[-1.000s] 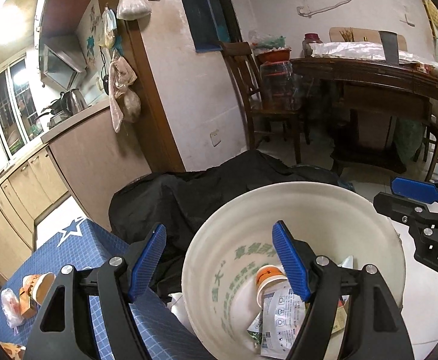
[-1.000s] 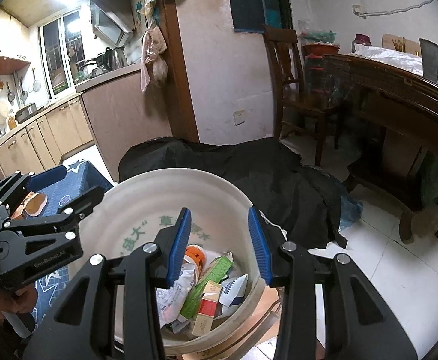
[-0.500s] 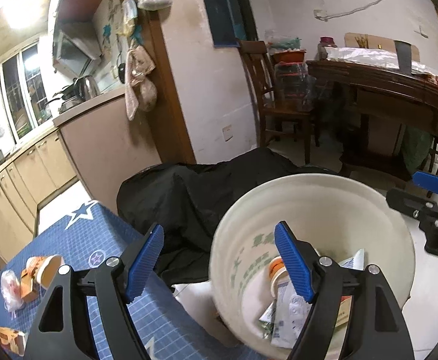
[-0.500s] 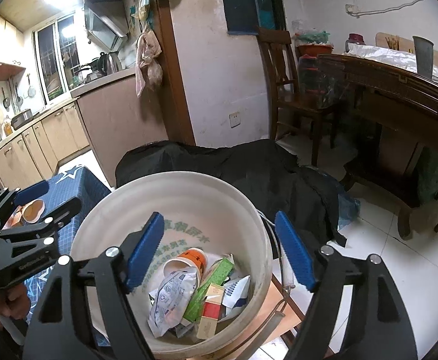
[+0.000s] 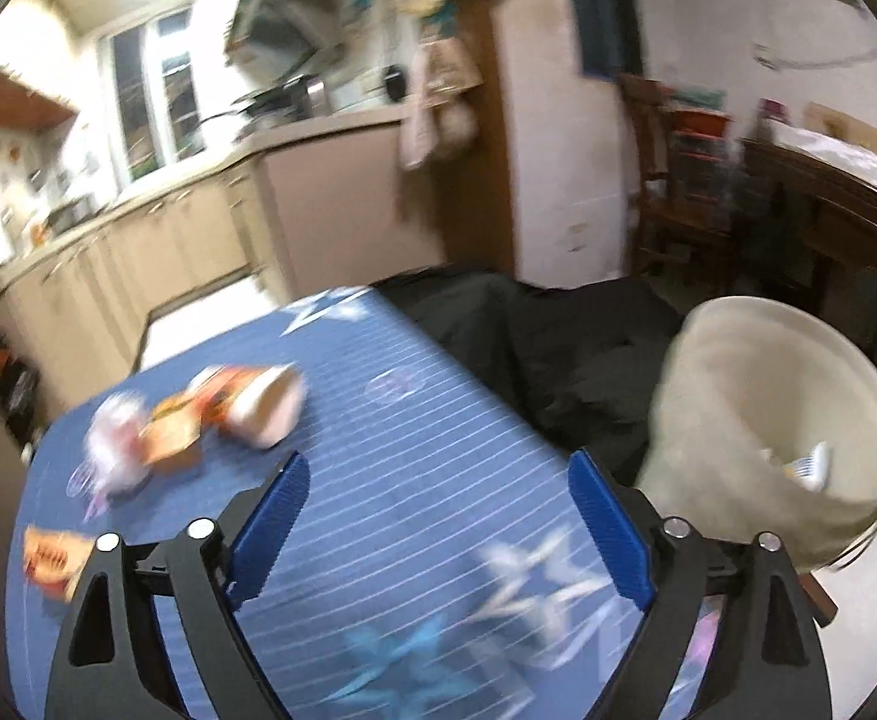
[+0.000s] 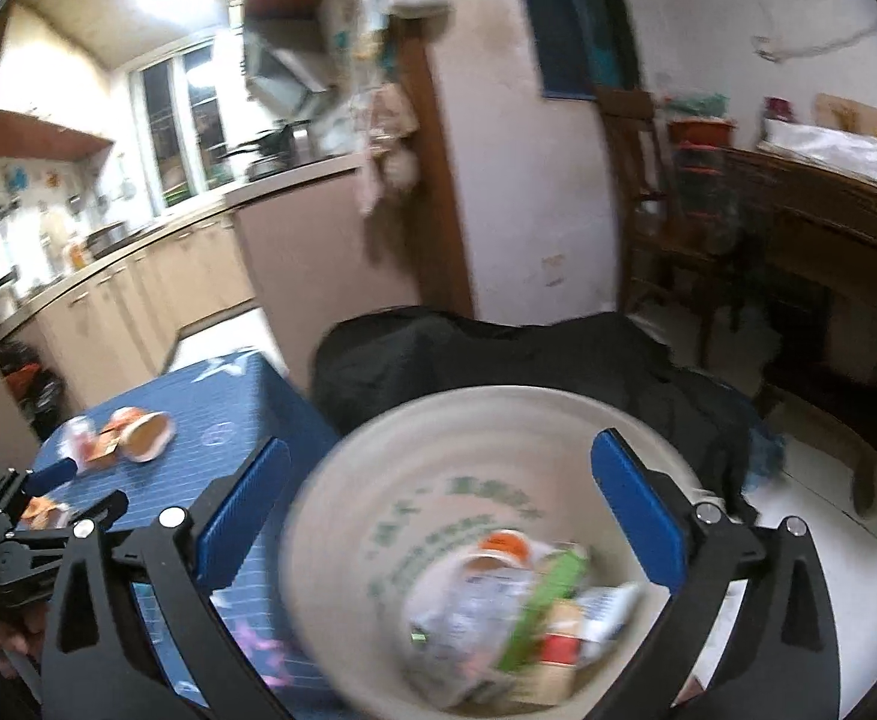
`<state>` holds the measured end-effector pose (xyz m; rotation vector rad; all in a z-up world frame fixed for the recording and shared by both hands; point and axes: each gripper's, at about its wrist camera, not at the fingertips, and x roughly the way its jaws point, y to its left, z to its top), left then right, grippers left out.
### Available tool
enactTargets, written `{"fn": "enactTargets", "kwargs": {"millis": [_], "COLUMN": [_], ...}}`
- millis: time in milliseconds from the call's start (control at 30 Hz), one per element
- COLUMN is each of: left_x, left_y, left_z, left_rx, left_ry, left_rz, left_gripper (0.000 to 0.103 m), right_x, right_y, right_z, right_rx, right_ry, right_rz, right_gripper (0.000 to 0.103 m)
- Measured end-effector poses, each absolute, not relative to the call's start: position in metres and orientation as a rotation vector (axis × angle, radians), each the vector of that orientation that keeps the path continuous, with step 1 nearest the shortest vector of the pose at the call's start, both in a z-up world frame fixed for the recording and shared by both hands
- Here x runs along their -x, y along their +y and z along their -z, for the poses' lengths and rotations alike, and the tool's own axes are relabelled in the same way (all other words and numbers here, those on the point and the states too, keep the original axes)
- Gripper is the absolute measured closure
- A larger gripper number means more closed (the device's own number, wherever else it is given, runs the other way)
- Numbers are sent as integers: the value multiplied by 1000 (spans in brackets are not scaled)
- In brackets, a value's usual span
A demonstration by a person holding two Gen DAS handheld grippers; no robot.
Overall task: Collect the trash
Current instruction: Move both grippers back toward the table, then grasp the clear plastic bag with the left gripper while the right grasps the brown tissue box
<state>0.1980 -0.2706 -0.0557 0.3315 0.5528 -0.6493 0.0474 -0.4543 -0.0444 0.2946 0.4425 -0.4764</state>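
Left wrist view, claw: the left gripper (image 5: 438, 516), black arms with blue pads, fills the bottom of the frame; its jaws are opening and nothing lies between them, only the tablecloth below.
Left wrist view, table: a blue tablecloth with white grid lines and star prints (image 5: 378, 456) covers the lower centre.
Left wrist view, trash: a tipped orange-and-white paper cup (image 5: 264, 399) lies left of centre, touching a crumpled orange wrapper (image 5: 171, 429) and a blurred white-pink plastic bag (image 5: 114, 450); a second orange wrapper (image 5: 48, 555) sits at the lower left edge.
Left wrist view, bin: a large cream plastic bucket (image 5: 732, 396) stands at the right edge, beside the table, with scraps inside.
Left wrist view, behind: a black cloth heap (image 5: 552, 336) lies at centre right.

Right wrist view, claw: the right gripper (image 6: 438, 516) hovers over the bucket (image 6: 456, 444); its jaws are opening, released, with the bucket's mouth between the pads but untouched.
Right wrist view, bin contents: mixed packets and a green carton (image 6: 534, 618) lie at the bottom, blurred.
Right wrist view, table trash: the cup (image 6: 147, 435) and wrappers sit at middle left on the tablecloth (image 6: 228, 408).
Right wrist view, other claw: the left gripper (image 6: 54, 492) shows at the left edge.
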Motion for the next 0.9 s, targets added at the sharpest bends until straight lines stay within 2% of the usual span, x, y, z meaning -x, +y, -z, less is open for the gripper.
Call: {"fn": "enactTargets", "kwargs": {"millis": [600, 900], "left_x": [-283, -296], "left_y": [19, 100], "left_z": [96, 85], "left_rx": [-54, 83], "left_ry": [736, 715], "left_rz": [37, -124], "left_gripper": [9, 9], "right_x": [-218, -302], "right_y": [-263, -112], "right_z": [101, 106], "right_rx": [-83, 265], "right_ry": [678, 731], "right_rz": [-50, -505], "right_gripper": [6, 6]}}
